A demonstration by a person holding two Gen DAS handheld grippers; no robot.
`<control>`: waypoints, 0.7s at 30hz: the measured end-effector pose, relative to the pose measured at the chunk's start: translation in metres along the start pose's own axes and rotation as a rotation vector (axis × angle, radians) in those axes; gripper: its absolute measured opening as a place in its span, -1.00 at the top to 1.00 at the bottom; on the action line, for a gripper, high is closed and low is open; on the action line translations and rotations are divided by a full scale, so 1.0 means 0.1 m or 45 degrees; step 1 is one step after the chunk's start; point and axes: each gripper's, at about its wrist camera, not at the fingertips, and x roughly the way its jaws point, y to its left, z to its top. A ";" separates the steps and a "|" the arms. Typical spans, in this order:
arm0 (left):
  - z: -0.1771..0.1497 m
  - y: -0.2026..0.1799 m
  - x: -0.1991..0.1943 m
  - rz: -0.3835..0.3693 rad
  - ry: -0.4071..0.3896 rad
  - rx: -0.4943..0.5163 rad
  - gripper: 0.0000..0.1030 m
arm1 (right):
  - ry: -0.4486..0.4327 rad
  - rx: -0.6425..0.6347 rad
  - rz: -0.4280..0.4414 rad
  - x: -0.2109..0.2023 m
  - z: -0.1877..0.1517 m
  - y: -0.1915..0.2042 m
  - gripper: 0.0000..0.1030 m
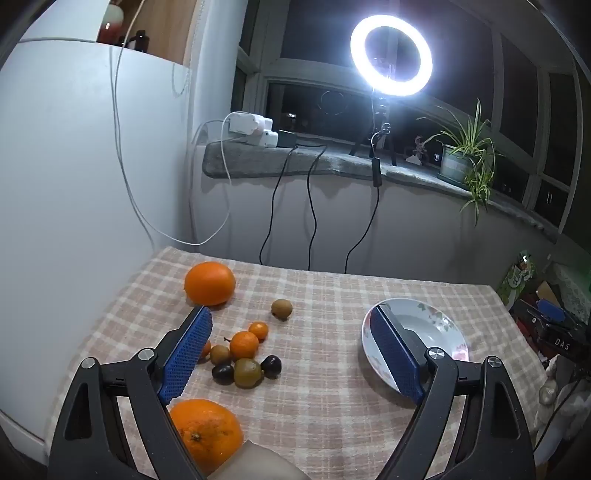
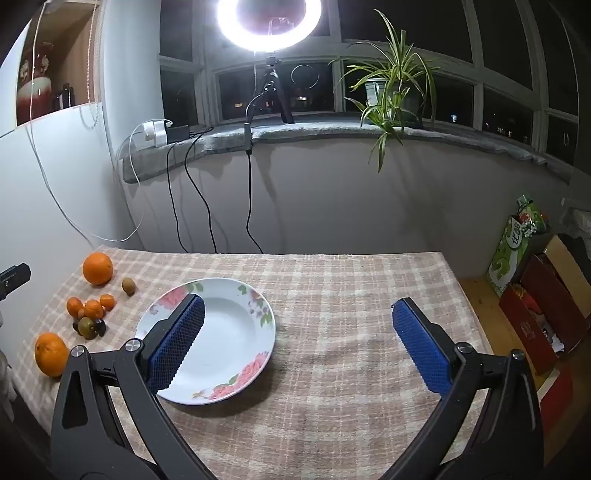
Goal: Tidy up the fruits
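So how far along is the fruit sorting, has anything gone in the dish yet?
Nothing looks done: the floral plate is empty. Nothing is in hand either; the left gripper and right gripper are both open. The two big oranges, the kiwi and the small fruit cluster remain on the tablecloth.

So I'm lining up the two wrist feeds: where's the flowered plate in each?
Left wrist: flowered plate at right of centre, partly behind the left gripper's right finger.
Right wrist: flowered plate left of centre, behind the right gripper's left finger.
Shared landmark: ring light.
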 end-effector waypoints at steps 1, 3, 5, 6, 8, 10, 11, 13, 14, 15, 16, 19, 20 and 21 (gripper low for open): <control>0.00 0.00 0.00 0.002 -0.001 0.000 -0.71 | 0.001 -0.013 -0.004 0.00 0.00 0.00 -1.00; 0.01 0.00 0.01 -0.004 -0.005 -0.003 -0.71 | 0.004 -0.007 -0.003 0.00 0.00 -0.01 -1.00; -0.01 0.07 0.05 0.000 -0.007 -0.009 -0.71 | 0.016 -0.007 0.002 0.01 0.00 -0.02 -1.00; -0.01 0.07 0.05 0.002 -0.008 -0.010 -0.71 | 0.017 -0.007 0.002 0.01 0.00 -0.02 -1.00; -0.01 0.12 0.04 0.000 -0.017 -0.022 -0.71 | 0.023 -0.008 0.006 0.00 -0.01 0.03 -1.00; 0.00 0.13 0.03 0.000 -0.022 -0.026 -0.71 | 0.022 -0.004 0.012 0.01 -0.01 0.05 -1.00; 0.00 0.13 0.02 -0.001 -0.024 -0.032 -0.71 | 0.023 0.000 0.015 0.02 -0.02 0.05 -1.00; 0.00 0.12 0.02 0.004 -0.022 -0.032 -0.71 | 0.026 0.001 0.013 0.04 -0.01 0.08 -1.00; 0.00 0.12 0.02 0.007 -0.022 -0.031 -0.71 | 0.024 -0.002 0.015 0.03 -0.02 0.06 -1.00; 0.00 0.12 0.01 0.009 -0.023 -0.031 -0.71 | 0.024 -0.002 0.016 0.03 -0.02 0.05 -1.00; 0.00 0.12 0.01 0.009 -0.024 -0.030 -0.71 | 0.024 -0.001 0.017 0.03 -0.02 0.05 -1.00; 0.00 0.13 0.01 0.011 -0.022 -0.030 -0.71 | 0.026 0.001 0.021 0.03 -0.02 0.05 -1.00; 0.00 0.11 0.01 0.015 -0.021 -0.028 -0.71 | 0.026 0.002 0.017 0.03 -0.03 0.05 -1.00; 0.00 0.11 0.01 0.016 -0.021 -0.026 -0.71 | 0.028 0.006 0.017 0.03 -0.03 0.05 -1.00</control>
